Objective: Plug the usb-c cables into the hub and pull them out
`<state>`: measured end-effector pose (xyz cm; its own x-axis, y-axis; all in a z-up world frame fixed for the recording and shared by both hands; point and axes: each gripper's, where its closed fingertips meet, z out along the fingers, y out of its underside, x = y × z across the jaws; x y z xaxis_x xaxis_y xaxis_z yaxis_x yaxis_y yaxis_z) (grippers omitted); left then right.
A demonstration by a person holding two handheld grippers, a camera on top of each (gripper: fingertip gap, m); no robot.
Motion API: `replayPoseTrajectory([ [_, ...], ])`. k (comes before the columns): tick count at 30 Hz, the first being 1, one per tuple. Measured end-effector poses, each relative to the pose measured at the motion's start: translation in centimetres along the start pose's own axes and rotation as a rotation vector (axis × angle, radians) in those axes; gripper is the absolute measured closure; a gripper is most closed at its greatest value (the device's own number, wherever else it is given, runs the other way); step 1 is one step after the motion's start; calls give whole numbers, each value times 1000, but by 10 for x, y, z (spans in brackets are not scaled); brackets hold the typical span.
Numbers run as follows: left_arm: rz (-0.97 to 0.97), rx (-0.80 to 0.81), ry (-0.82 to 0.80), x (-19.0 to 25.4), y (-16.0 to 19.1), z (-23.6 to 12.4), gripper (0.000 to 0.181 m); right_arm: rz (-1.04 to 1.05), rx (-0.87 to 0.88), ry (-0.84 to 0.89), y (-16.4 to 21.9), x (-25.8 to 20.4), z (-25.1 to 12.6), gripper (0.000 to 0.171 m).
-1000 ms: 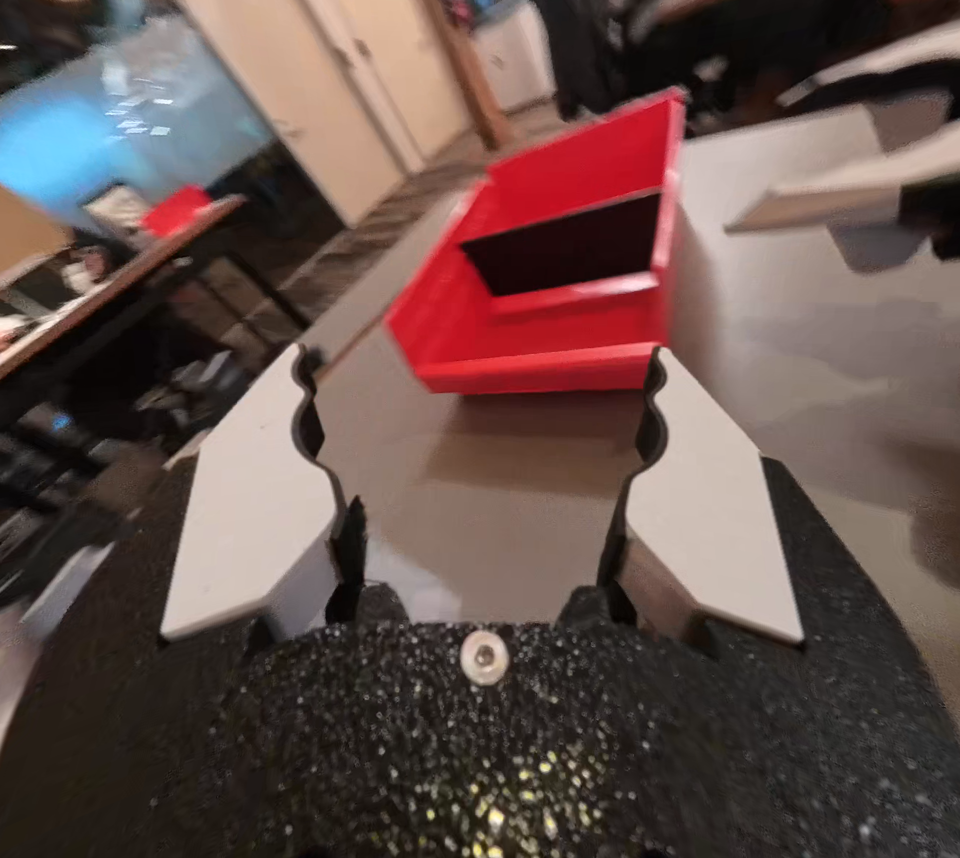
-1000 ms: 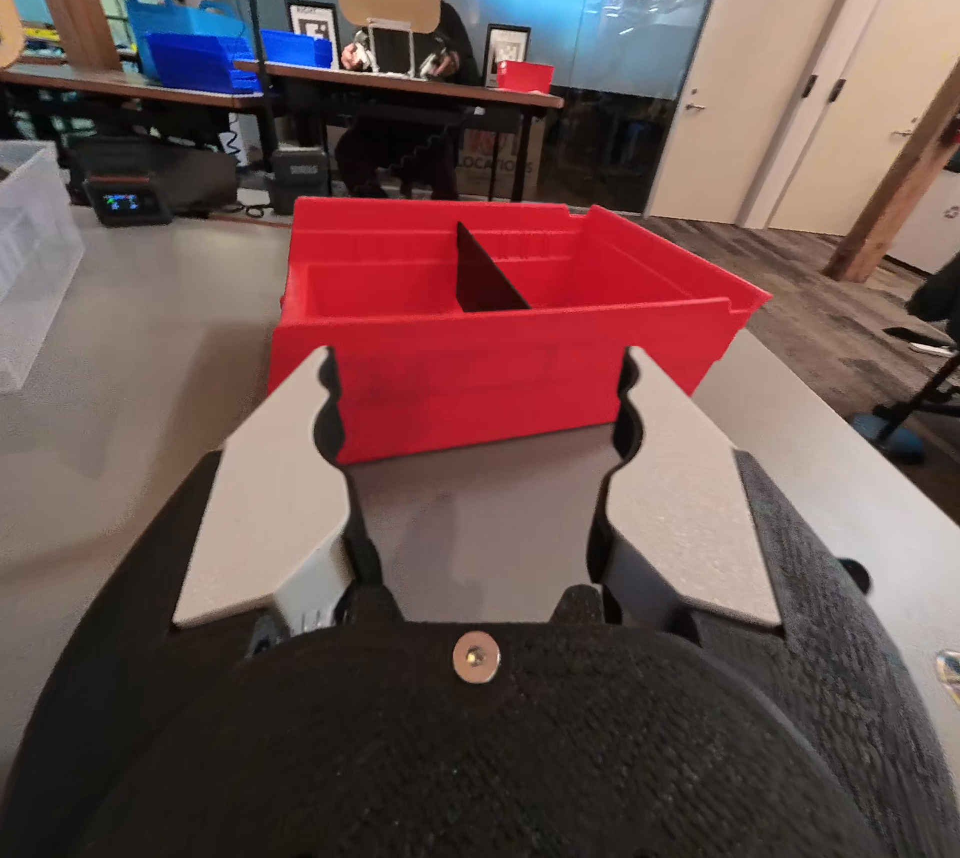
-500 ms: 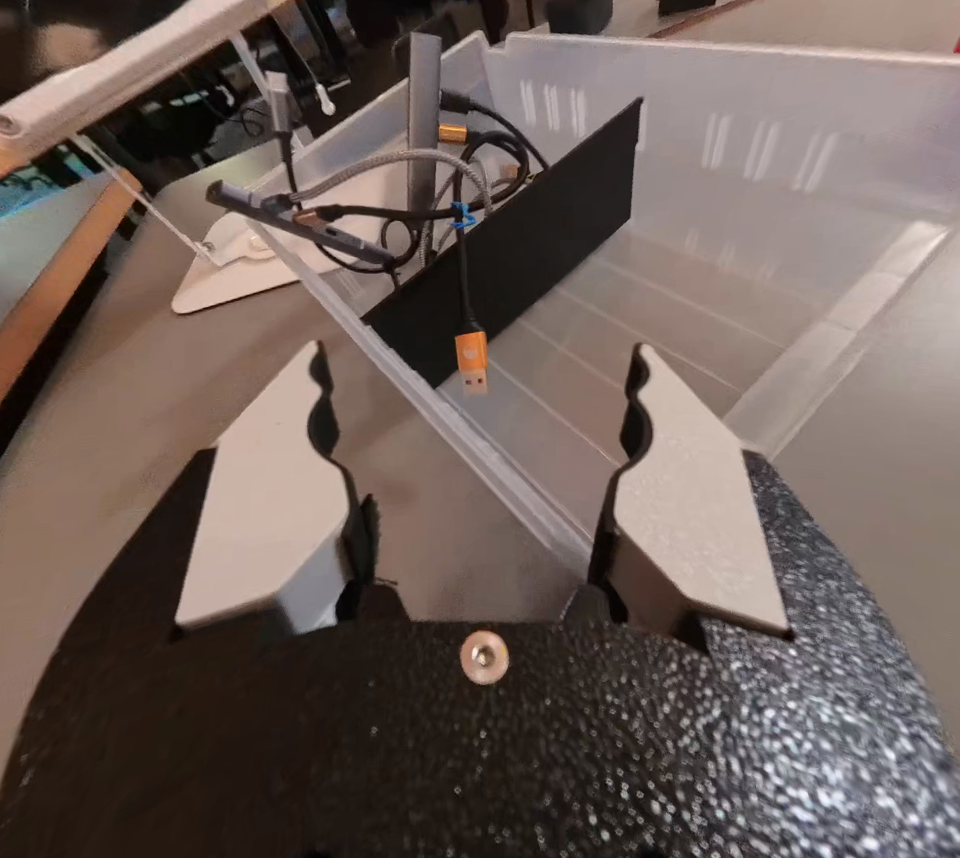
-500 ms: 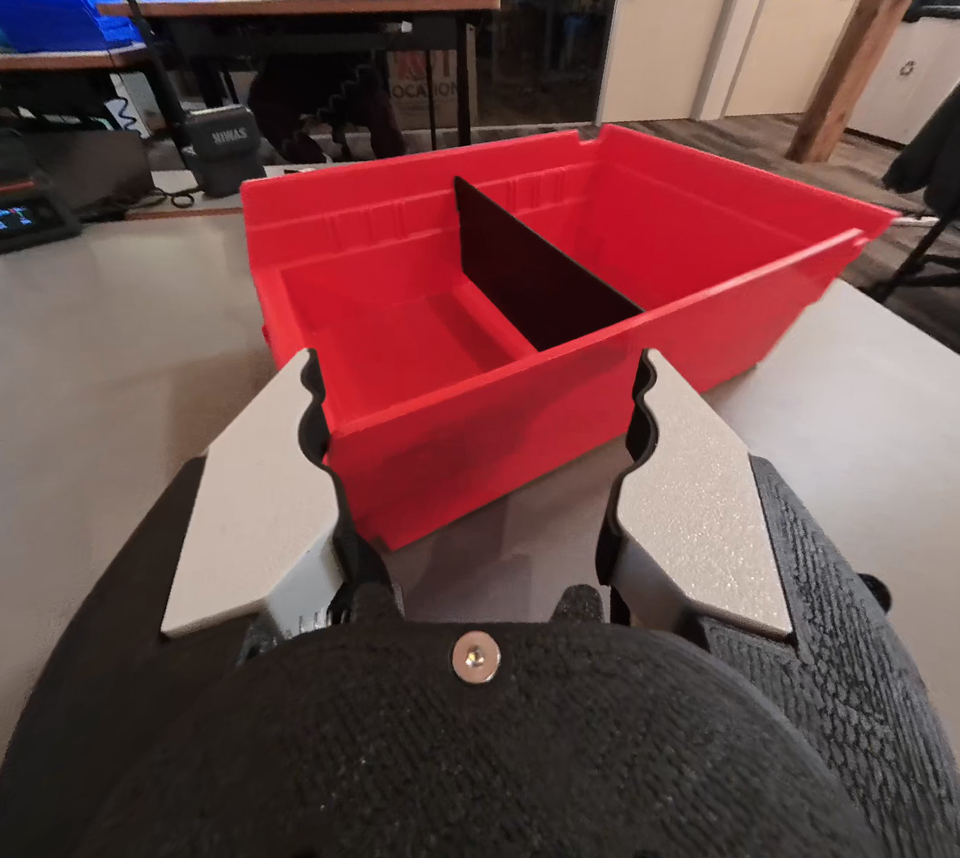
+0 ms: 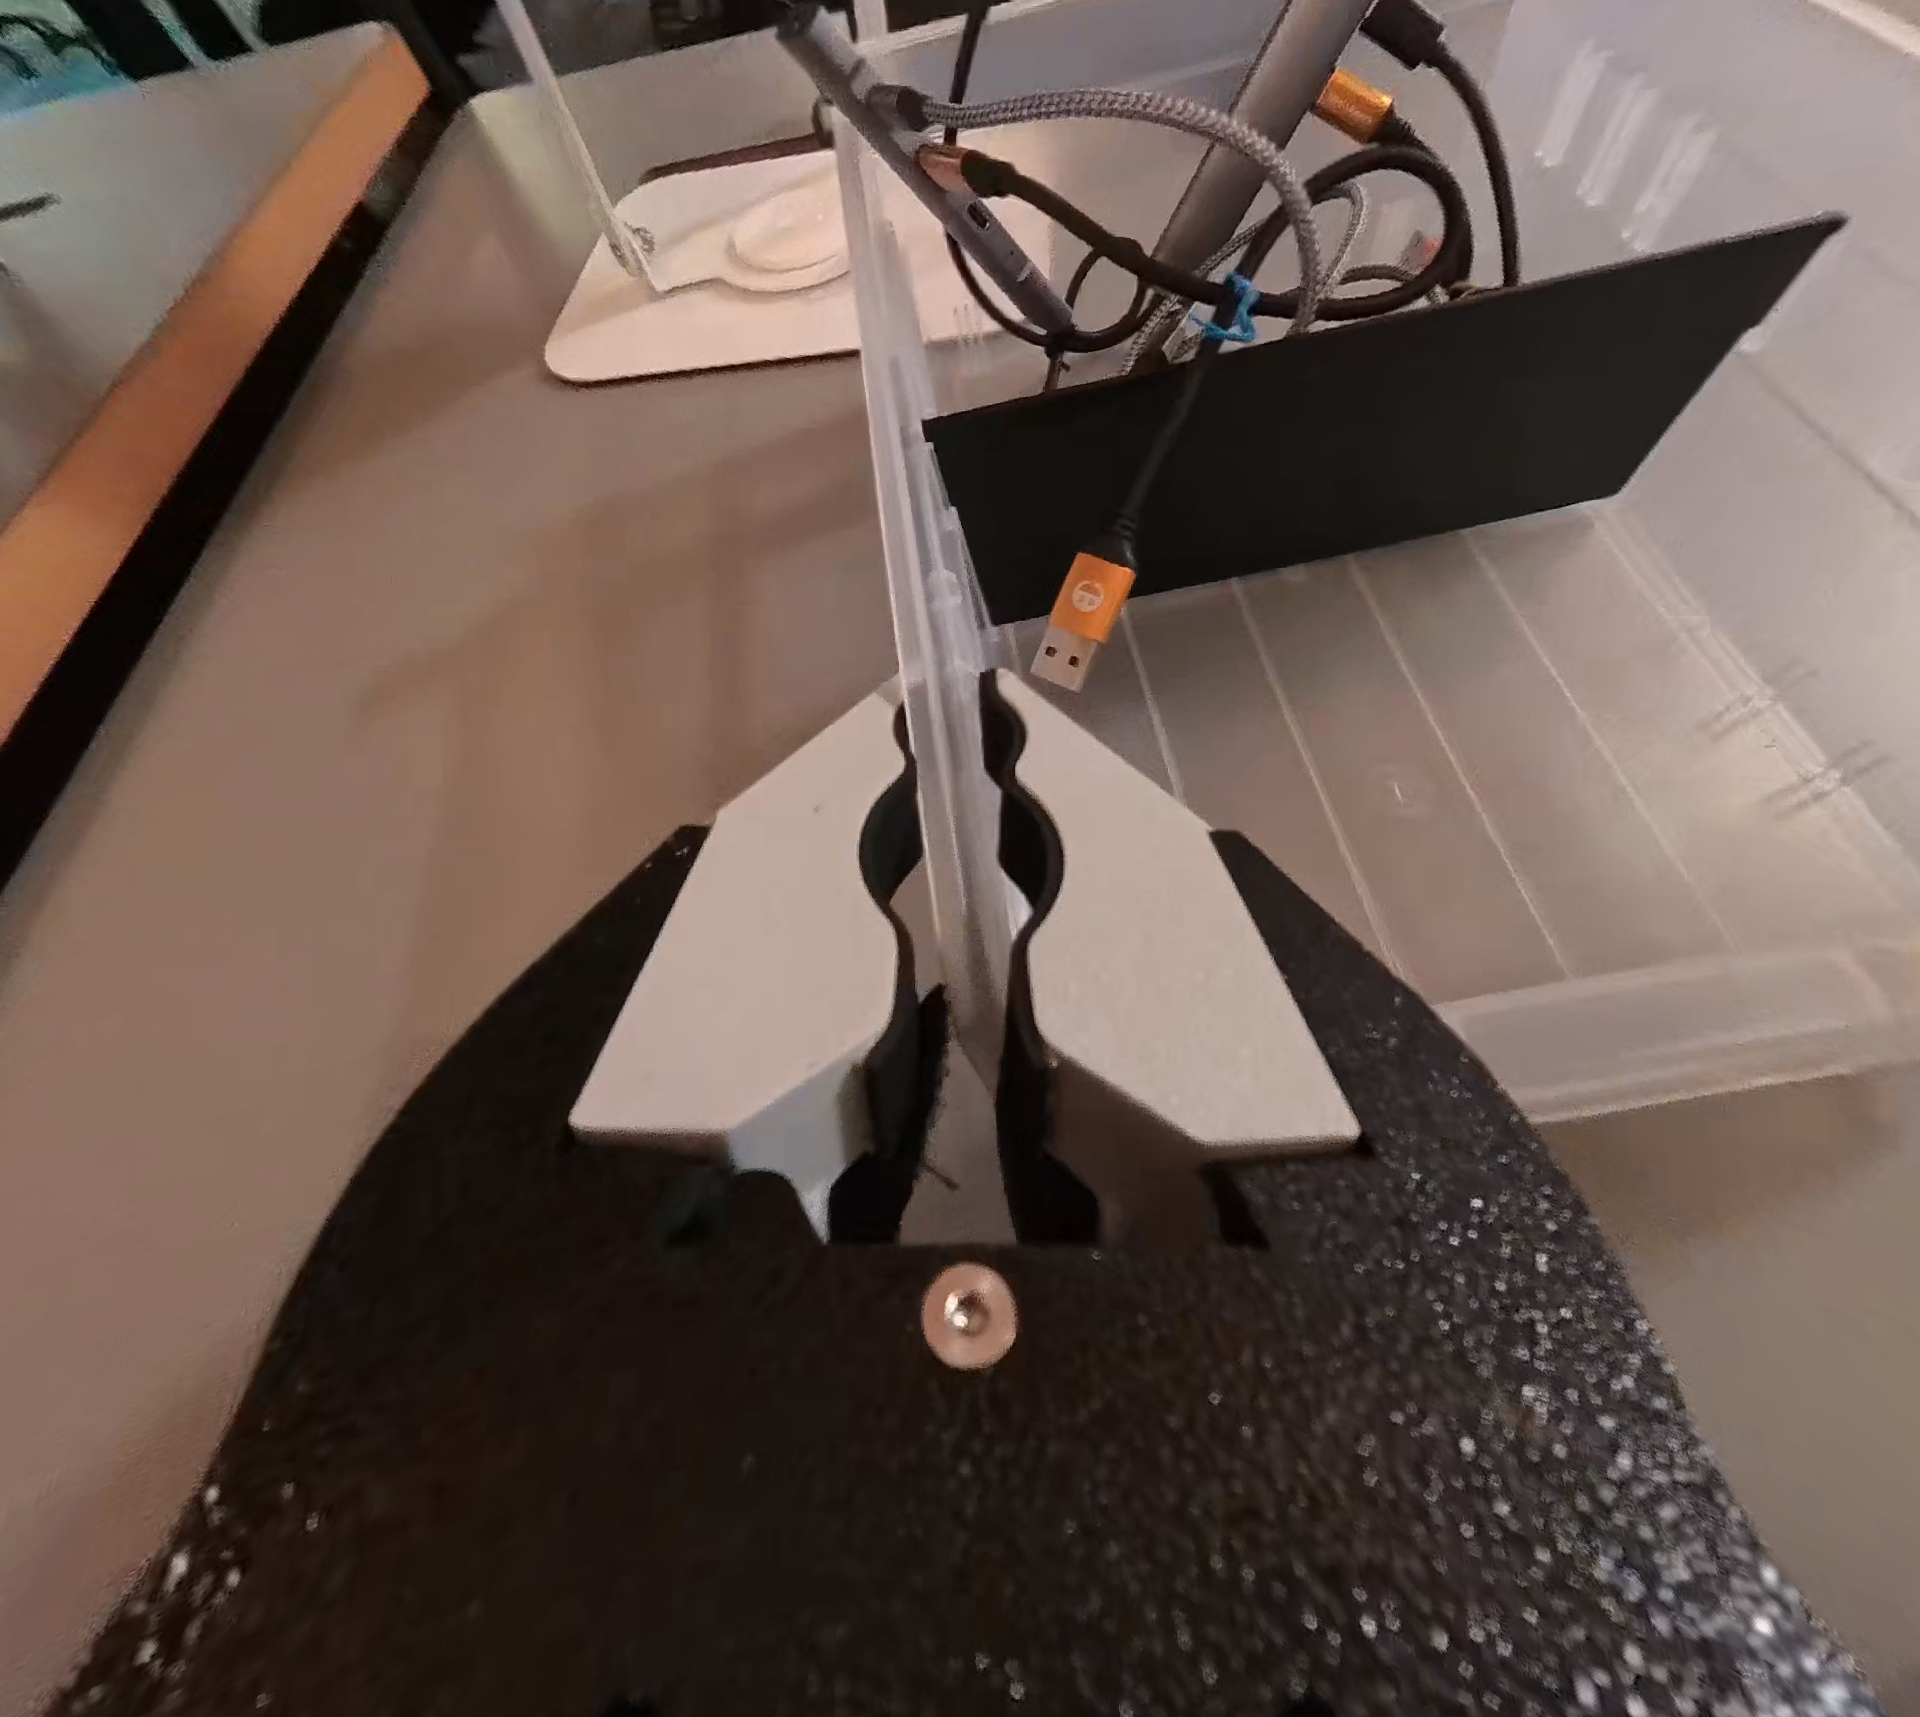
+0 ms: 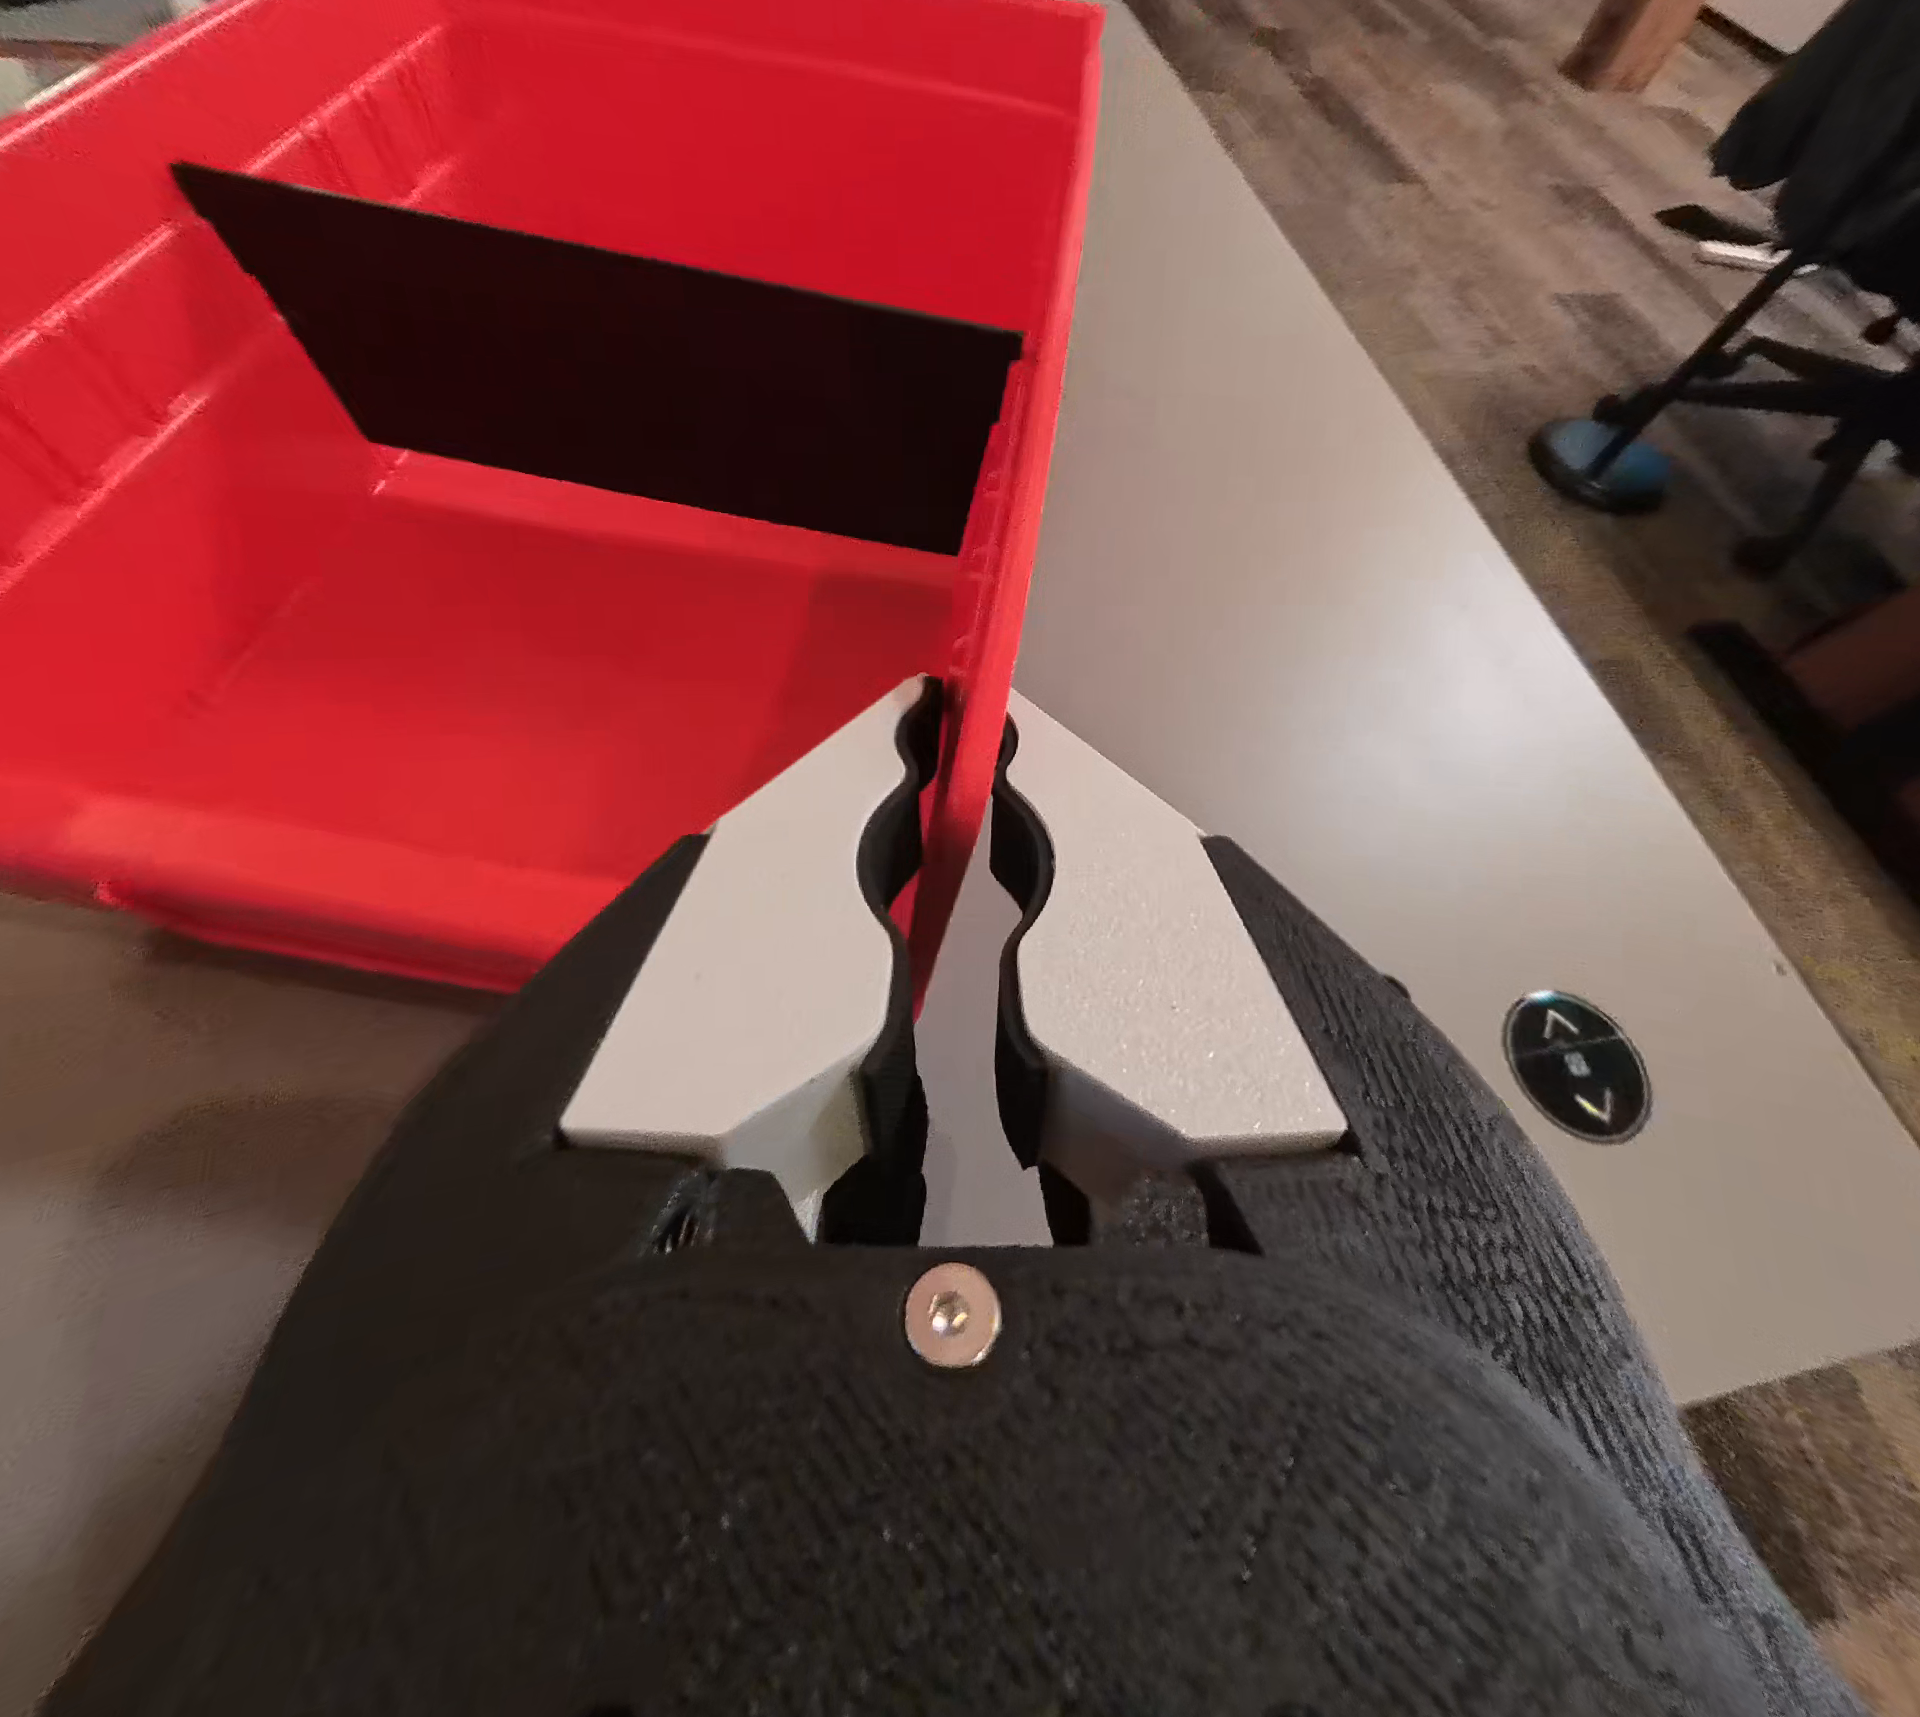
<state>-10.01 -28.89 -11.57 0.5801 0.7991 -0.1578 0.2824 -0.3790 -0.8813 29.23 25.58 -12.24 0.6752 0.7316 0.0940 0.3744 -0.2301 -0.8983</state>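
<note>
Clamping the clear bin [image 5: 1714, 140] wall, my left gripper [image 5: 951, 711] sits near tangled cables [image 5: 1299, 233]. My right gripper [image 6: 961, 711] pinches the red bin [image 6: 623, 57] wall

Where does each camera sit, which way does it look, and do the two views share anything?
Left wrist view: sits on the left gripper, looks forward along its fingers, shut on the clear bin wall; cables lie behind the black divider.
Right wrist view: sits on the right gripper, looks forward along its fingers, shut on the red bin wall.
Shared: only the grey table; neither view shows the other gripper.
</note>
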Motion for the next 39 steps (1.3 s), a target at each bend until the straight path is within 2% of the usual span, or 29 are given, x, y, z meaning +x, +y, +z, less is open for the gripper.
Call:
replayPoseTrajectory([
  [11, 15, -46, 58, -70, 25, -28, 177, -85, -102, -172, 13, 33, -17, 167],
  [17, -39, -48, 14, -108, 39, -41, 177, -73, -117, -152, 22, 48, -31, 167],
  [21, -59, -36, 23, -113, 42, -42, 177, -85, -60, -128, 14, 50, -37, 165],
  [23, -17, -55, 7, -114, 39, -51, 153, -75, 52, -83, -14, 52, -52, 161],
  [26, 58, 115, -107, -128, -11, -84, 117, -24, 335, -74, -85, 43, -95, 151],
  [27, 103, 167, -99, -124, -32, -92, 105, -18, 390, -105, -103, 33, -105, 146],
  [30, 232, 246, 31, -93, -87, -88, 106, -31, 538, -252, -150, -17, -120, 140],
  [33, 406, 246, 275, -40, -126, -52, 105, 7, 632, -592, -178, -113, -127, 140],
  [36, 609, 156, 489, 2, -140, -5, 103, 44, 636, -987, -183, -221, -135, 140],
  [39, 756, -29, 615, 12, -135, 51, 102, -6, 555, -1132, -159, -302, -107, 139],
])
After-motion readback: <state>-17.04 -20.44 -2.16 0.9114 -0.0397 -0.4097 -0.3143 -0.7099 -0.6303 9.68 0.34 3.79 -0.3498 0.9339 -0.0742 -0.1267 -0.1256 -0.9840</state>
